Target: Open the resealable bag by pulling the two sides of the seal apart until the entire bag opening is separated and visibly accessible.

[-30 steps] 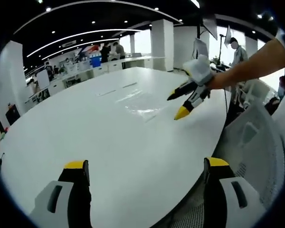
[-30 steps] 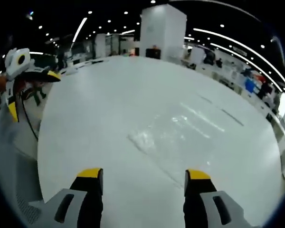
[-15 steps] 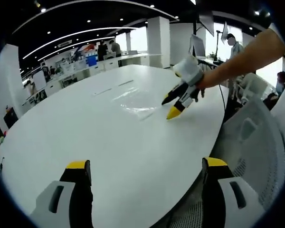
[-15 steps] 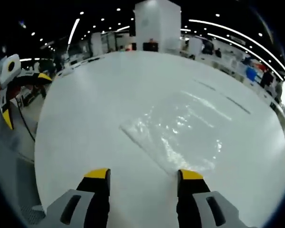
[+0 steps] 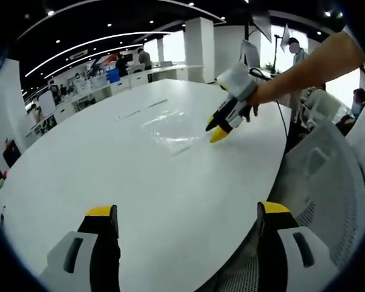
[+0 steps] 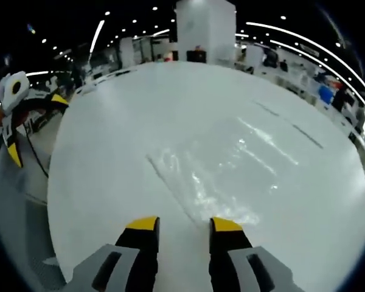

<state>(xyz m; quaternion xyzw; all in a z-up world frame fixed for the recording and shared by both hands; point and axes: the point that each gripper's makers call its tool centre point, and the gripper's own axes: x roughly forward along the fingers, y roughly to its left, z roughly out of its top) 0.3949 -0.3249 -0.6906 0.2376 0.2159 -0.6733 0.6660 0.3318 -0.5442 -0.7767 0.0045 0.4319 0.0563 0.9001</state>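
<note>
Right gripper view shows the white table [image 6: 109,152], then the clear resealable bag [image 6: 231,164] lying flat, long axis running away from the right gripper [image 6: 181,224], whose 2 jaws stand narrowly apart at its near edge. The left gripper [image 5: 185,210] waits far off, jaws wide.
</note>
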